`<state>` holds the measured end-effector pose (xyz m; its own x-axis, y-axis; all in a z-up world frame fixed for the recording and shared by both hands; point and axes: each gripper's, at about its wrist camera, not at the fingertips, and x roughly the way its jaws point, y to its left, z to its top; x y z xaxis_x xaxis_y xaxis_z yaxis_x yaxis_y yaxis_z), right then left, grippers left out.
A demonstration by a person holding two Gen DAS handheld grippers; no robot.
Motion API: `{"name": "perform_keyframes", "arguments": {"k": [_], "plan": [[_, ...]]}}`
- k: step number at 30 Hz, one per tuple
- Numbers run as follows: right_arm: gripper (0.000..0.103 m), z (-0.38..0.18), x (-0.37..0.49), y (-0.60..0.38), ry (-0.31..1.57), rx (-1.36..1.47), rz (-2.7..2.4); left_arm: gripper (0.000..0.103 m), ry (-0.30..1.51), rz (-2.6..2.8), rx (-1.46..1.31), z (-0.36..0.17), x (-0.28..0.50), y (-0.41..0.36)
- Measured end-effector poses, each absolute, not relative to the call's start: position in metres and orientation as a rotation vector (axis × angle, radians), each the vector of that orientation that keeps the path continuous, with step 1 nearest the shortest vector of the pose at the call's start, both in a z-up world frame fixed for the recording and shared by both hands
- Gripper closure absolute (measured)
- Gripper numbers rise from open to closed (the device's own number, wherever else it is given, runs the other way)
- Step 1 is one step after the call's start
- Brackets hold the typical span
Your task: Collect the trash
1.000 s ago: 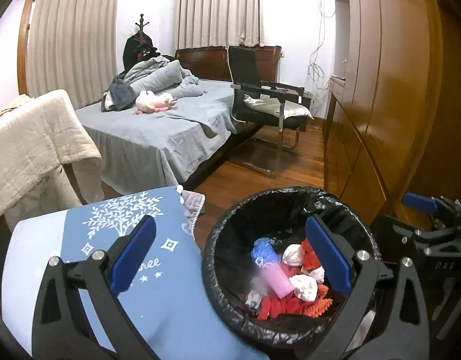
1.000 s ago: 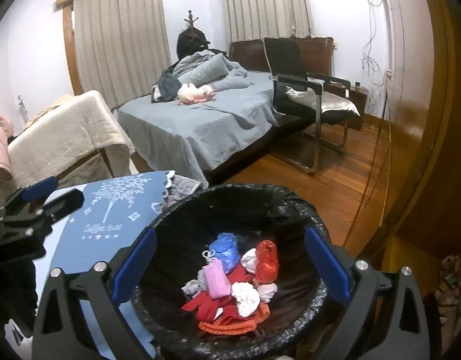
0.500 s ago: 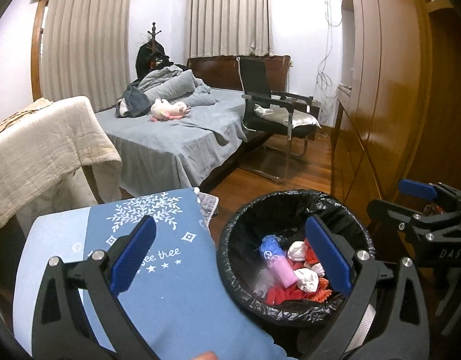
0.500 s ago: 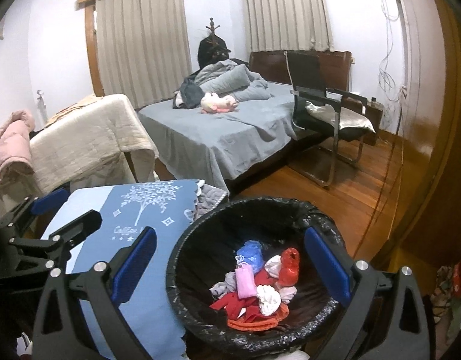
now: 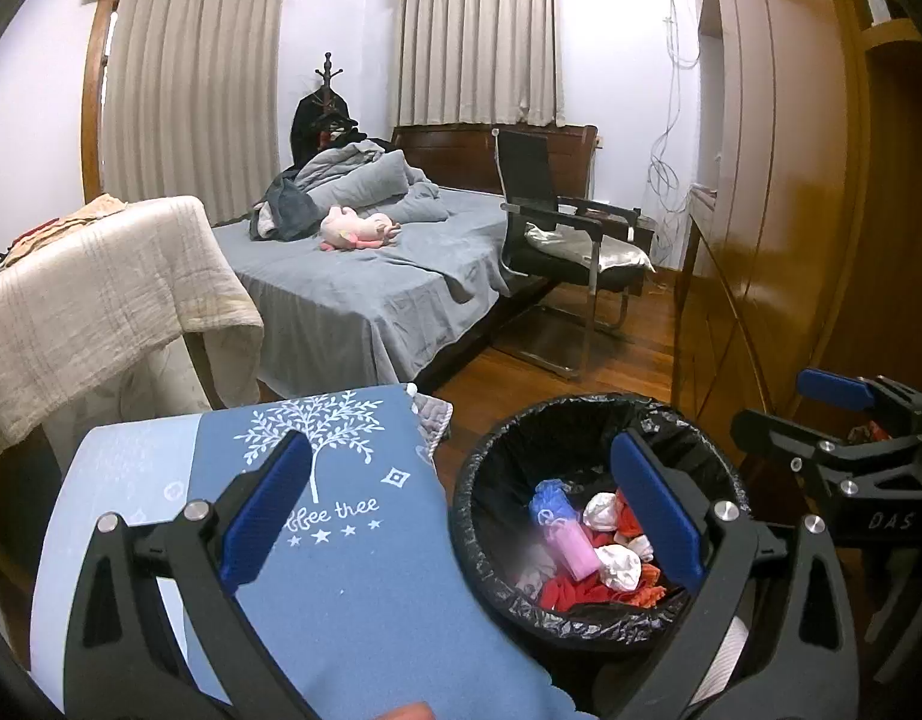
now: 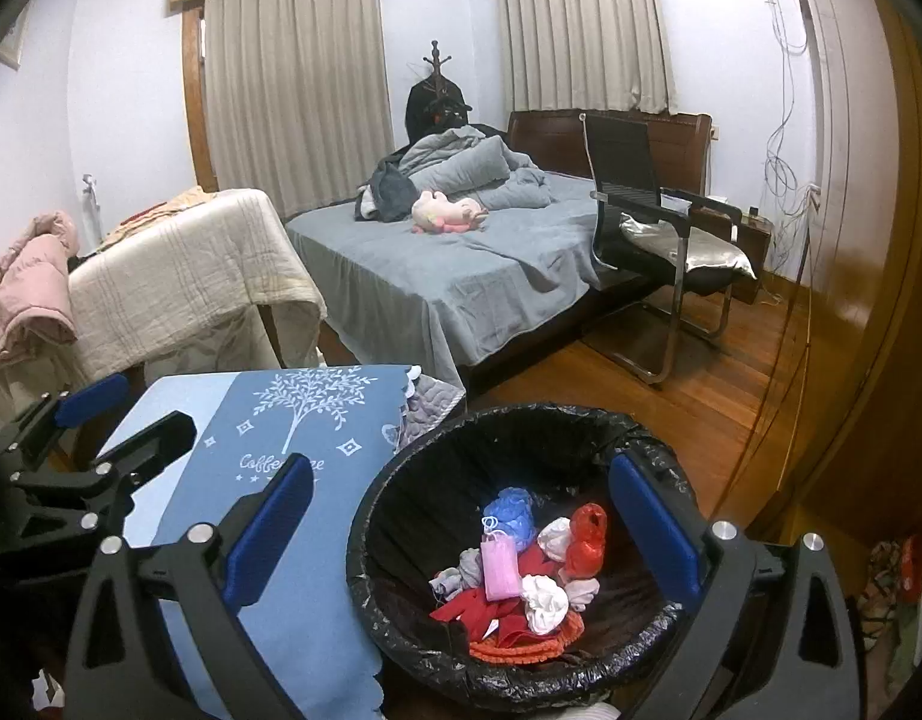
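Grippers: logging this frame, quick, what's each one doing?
Left gripper: jaws open, holding nothing.
Right gripper: jaws open, holding nothing.

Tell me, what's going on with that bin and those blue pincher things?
A person is tidying a bedroom with a grabbing tool in each hand. Both the left tool and the right tool are open and empty, held above a black-lined trash bin. Inside lie crumpled trash: a pink face mask, a blue wad, white tissues and red scraps. The blue tablecloth beside it shows nothing to pick up.
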<state>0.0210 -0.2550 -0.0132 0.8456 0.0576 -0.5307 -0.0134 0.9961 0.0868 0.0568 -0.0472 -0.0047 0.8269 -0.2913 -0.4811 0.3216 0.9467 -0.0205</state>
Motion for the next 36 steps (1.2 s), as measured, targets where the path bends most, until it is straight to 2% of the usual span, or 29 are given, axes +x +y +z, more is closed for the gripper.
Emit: {"name": "perform_keyframes", "arguments": {"k": [36], "plan": [[0.006,-0.0136,0.0213,-0.2559,0.563,0.080,0.037,0.006,0.503,-0.312,0.059,-0.0028,0.0597,-0.0407]]}}
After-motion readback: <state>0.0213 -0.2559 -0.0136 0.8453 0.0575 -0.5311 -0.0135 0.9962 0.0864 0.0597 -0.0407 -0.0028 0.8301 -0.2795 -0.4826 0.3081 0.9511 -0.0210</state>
